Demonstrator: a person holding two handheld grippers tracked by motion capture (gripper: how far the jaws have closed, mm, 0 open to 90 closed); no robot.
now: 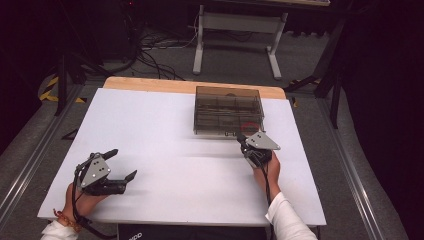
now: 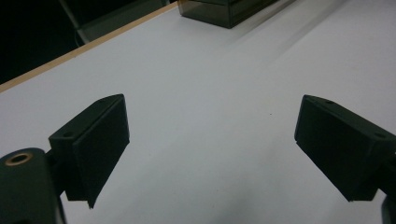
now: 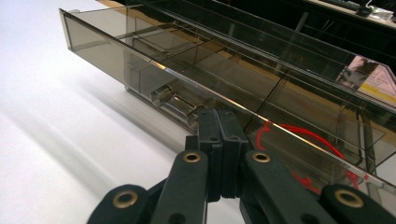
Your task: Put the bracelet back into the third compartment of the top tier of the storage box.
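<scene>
A smoky see-through drawer box (image 1: 227, 107) stands at the far middle of the white table (image 1: 165, 150). A red cord (image 3: 299, 135) lies inside its lower drawer, at the right. My right gripper (image 1: 241, 136) is shut, its tips against the drawer's front beside the clear handle (image 3: 175, 102). In the right gripper view the two jaws press flat together at the gripper's (image 3: 219, 114) tip, with nothing visible between them. My left gripper (image 1: 125, 162) rests near the table's front left corner, open and empty. In the left gripper view bare tabletop lies across the gripper's (image 2: 212, 107) gap.
The table's wooden far edge (image 1: 150, 84) runs behind the box. Beyond it are a white desk frame (image 1: 235, 30) and cables on the floor. The box's corner (image 2: 224, 9) lies far ahead of the left gripper.
</scene>
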